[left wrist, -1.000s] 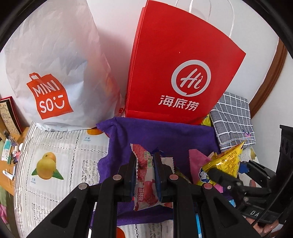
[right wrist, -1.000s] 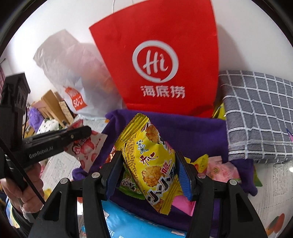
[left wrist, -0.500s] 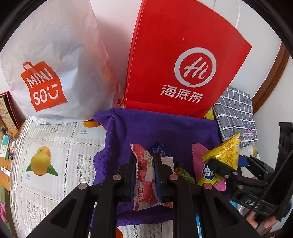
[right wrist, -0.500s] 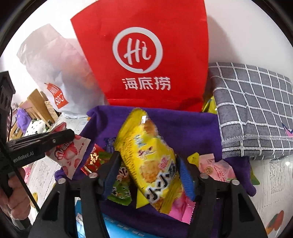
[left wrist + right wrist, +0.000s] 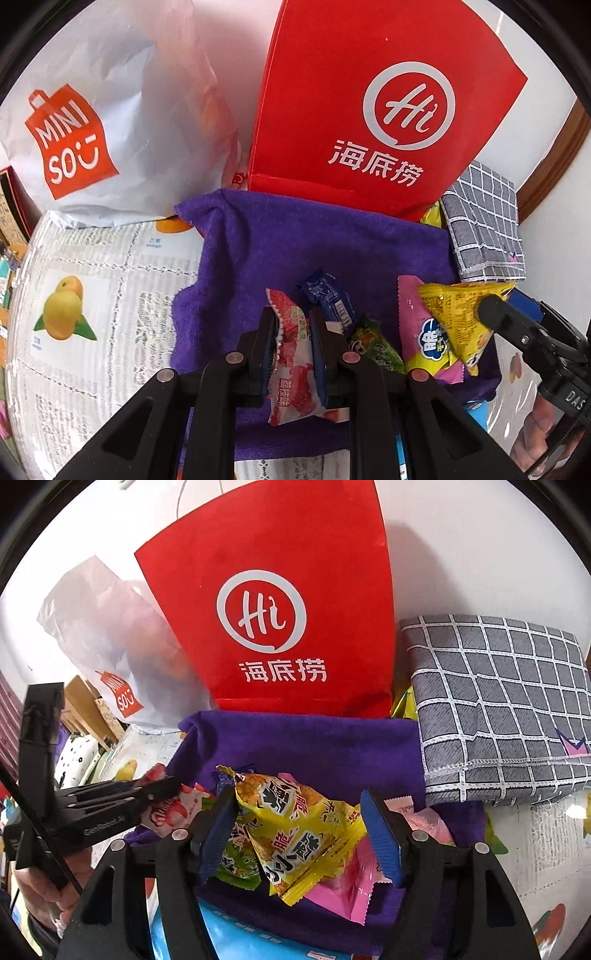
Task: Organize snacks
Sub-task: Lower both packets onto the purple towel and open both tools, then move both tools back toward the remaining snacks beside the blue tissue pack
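Note:
My left gripper (image 5: 293, 325) is shut on a red and white lychee snack packet (image 5: 293, 365), held above the purple cloth (image 5: 295, 240). My right gripper (image 5: 299, 812) has its jaws wide apart; a yellow snack bag (image 5: 295, 830) lies tilted between them, touching the left pad only. In the left wrist view the yellow bag (image 5: 454, 317) sits at the right gripper's tip. A blue packet (image 5: 325, 295), a green packet (image 5: 373, 347) and a pink packet (image 5: 417, 332) lie on the cloth. A red paper bag (image 5: 369, 103) stands behind it.
A white MINISO bag (image 5: 110, 122) stands at the back left. A grey checked cloth (image 5: 498, 701) lies at the right. A fruit-print table cover (image 5: 92, 295) is under everything. A light blue pack (image 5: 240, 934) lies at the near edge. The wall is close behind.
The right gripper's jaws have opened and the yellow bag has dropped and tilted sideways onto the snack pile. The left gripper still holds its packet and has drawn back a little.

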